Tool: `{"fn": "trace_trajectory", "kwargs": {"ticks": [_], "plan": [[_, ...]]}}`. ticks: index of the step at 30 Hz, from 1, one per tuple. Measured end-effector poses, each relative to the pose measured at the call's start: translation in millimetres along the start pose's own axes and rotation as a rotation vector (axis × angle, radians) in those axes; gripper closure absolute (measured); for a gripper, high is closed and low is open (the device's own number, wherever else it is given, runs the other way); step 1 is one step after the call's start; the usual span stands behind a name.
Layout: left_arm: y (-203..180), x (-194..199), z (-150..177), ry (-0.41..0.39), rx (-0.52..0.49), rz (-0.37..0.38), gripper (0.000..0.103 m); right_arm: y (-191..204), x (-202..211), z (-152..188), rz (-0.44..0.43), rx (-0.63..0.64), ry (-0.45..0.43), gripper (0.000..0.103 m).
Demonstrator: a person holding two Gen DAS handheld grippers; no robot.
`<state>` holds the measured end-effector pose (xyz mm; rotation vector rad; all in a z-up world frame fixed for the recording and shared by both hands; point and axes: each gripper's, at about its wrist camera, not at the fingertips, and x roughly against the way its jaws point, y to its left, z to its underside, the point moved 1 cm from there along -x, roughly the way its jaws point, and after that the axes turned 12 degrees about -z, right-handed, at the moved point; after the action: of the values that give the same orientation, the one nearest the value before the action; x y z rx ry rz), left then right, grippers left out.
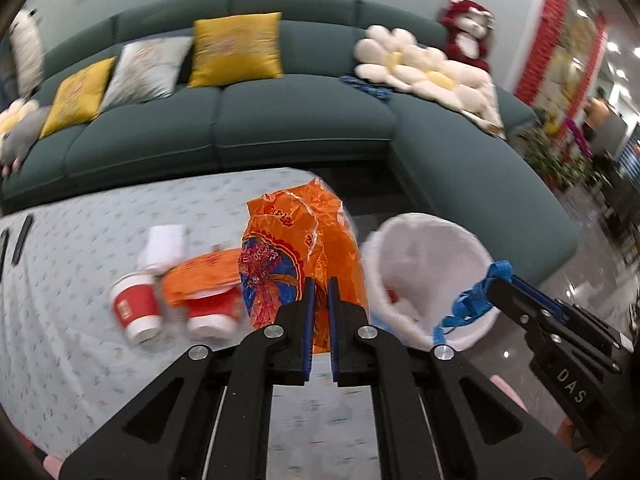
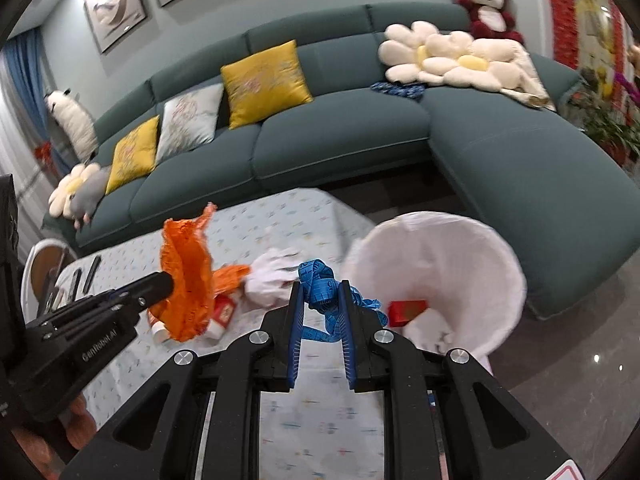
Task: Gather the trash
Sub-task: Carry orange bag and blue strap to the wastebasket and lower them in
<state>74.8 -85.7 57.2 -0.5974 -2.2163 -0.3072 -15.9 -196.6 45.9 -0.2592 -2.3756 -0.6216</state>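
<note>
Sofa room | left hand-held gripper point(image 1: 321, 292) — clamps orange wrapper point(image 1: 296, 256) | right hand-held gripper point(image 2: 320, 292) — pinches blue tape point(image 2: 320, 280)

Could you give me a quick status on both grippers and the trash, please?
Left gripper shut on orange wrapper. Right gripper shut on blue tape. Bin beside the table, path clear.

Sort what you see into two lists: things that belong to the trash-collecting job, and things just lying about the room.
Job:
- orange wrapper in left gripper
- blue measuring tape in right gripper
- lined waste bin
- red paper cup
- crumpled white tissue

Lying about:
- yellow cushion
- flower pillows
- red plush toy
</note>
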Motion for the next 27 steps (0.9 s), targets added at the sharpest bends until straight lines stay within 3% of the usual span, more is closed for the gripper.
{"fn": "trace_trajectory", "kwargs": {"ticks": [11,27], "plan": [[-100,2,-16,-0.01,-0.092,0.1,0.097,-76,40,-7,0.066,-0.082,-0.069,0.087],[-176,-27,-20,0.03,-0.181,0.166,0.097,-145,51,-16,0.108,-0.158,-0.101,0.087]]}}
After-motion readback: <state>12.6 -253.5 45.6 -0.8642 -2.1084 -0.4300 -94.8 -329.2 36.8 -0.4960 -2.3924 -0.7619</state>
